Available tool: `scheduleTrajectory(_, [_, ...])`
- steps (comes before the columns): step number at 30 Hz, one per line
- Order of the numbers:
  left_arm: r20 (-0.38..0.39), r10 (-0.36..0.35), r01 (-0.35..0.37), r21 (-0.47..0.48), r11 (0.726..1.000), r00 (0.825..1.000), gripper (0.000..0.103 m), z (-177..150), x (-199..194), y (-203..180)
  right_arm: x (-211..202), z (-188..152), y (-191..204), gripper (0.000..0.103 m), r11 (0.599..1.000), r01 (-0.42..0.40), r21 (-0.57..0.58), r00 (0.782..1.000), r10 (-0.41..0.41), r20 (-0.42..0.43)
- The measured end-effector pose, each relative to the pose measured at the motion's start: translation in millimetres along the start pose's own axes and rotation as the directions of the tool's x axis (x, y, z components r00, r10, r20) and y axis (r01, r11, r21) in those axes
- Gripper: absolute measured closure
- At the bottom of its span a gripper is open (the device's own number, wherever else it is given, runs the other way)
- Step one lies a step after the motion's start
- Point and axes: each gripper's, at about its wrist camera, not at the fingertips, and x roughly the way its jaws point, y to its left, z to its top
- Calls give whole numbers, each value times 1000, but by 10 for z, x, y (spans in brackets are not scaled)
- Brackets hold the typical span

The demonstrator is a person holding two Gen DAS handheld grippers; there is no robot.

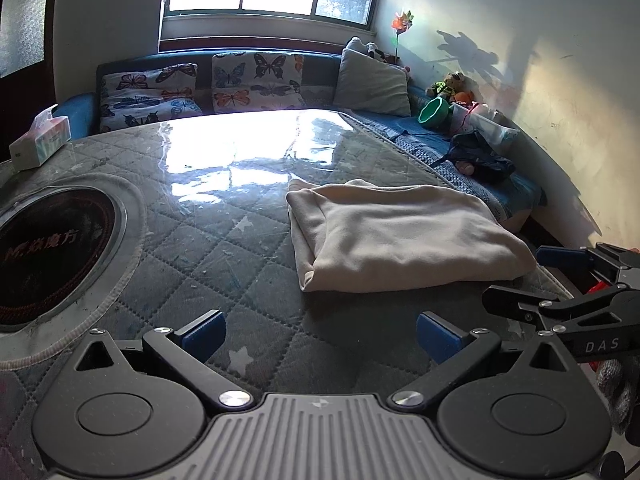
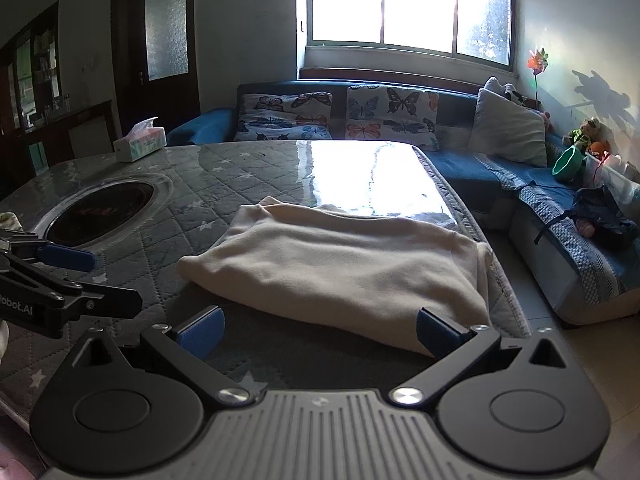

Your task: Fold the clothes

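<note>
**Folded, and close to the edge**

Both my grippers hang with fingers spread wide, holding nothing: the left gripper (image 1: 320, 334) over bare quilted table (image 1: 224, 248), the right gripper (image 2: 320, 334) just short of the cream garment (image 2: 344, 264). It lies folded at the table's right edge. One careless nudge could slide it off the glossy cover. On the sofa, a green bowl (image 1: 434, 110) tilts, contents hidden; the tissue box (image 1: 40, 140) shows a tissue.

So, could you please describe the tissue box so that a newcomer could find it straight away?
Start at the quilted grey table before the blue sofa. Past the round dark cooktop set into it, at the far left corner, stands the tissue box. It is the only box on the table: white, with a tissue poking from its top.
</note>
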Motion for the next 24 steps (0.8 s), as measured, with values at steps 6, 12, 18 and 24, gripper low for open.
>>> scheduleTrajectory(6, [-15,10,-9,10,1000,1000,0,-60,1,-13,-13,-61,48,0,1000,-14,5,1000,14,-9])
scheduleTrajectory(12, [-32,22,-22,6,1000,999,0,-91,15,-2,-19,-107,98,0,999,-28,23,1000,28,-14])
scheduleTrajectory(18, [-50,32,-31,5,999,998,0,-129,21,14,-13,-131,121,0,999,-32,41,999,32,-14])
scheduleTrajectory(24, [-59,49,-48,11,999,997,0,-148,33,9,14,-170,125,0,998,-33,55,999,35,-25])
